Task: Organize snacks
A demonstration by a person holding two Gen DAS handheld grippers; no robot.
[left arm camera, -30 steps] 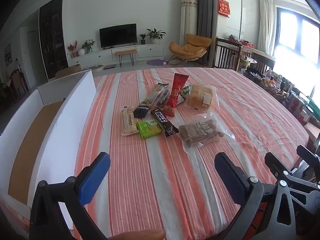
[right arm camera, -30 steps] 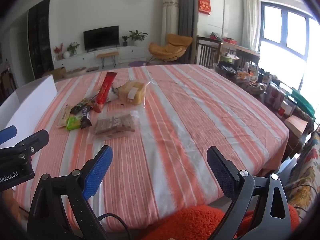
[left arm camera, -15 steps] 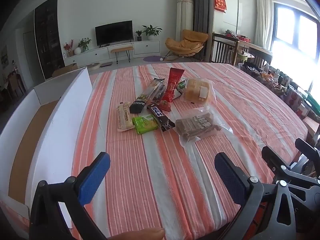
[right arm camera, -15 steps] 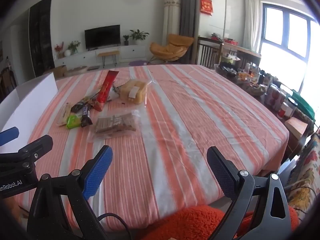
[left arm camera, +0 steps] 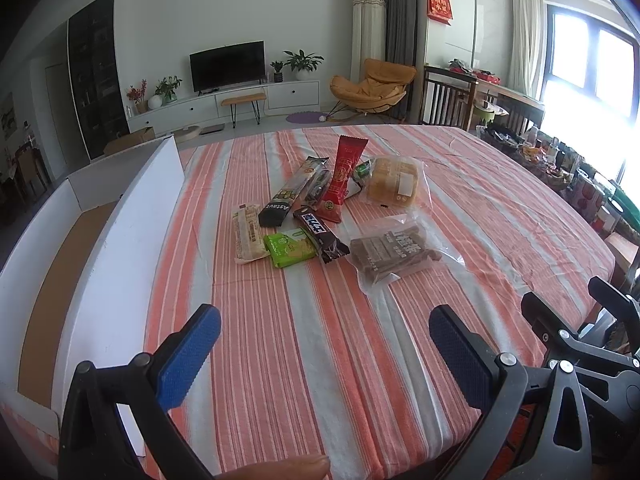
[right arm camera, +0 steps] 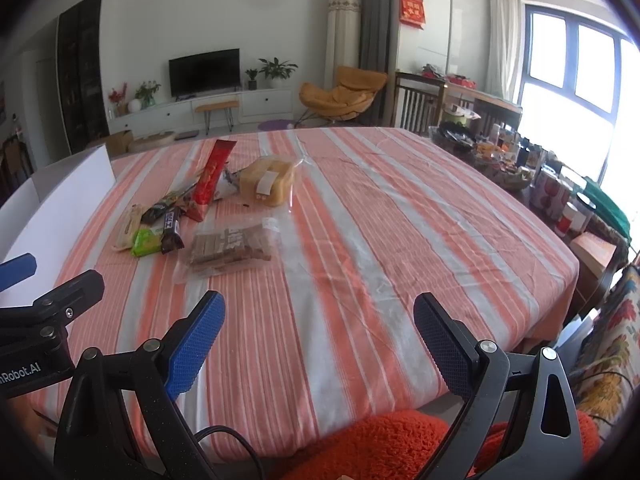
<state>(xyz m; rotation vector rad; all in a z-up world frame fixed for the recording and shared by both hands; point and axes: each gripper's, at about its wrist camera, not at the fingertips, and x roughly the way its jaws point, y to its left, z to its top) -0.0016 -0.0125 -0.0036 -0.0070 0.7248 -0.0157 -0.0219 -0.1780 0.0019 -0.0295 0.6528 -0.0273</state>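
Several snacks lie in a cluster on the striped table: a red packet (left arm camera: 344, 176), a bagged bread (left arm camera: 394, 182), a clear bag of brown bars (left arm camera: 394, 254), a green packet (left arm camera: 289, 247), a dark chocolate bar (left arm camera: 322, 234), a black long packet (left arm camera: 290, 198) and a beige bar (left arm camera: 248, 232). The white open box (left arm camera: 120, 240) stands to their left. My left gripper (left arm camera: 324, 354) is open and empty, over the table's near part. My right gripper (right arm camera: 318, 342) is open and empty near the front edge; the brown bars bag (right arm camera: 230, 246) lies ahead of it to the left.
The orange-striped tablecloth (right arm camera: 380, 220) covers the table. A cluttered side table with cans and bowls (right arm camera: 520, 168) stands to the right. An orange fuzzy cushion (right arm camera: 380, 444) is below the front edge. The left gripper's body shows at the left in the right wrist view (right arm camera: 40, 320).
Both grippers have moved slightly forward toward the snacks; the cluster looks a little nearer. Both stay open and empty.
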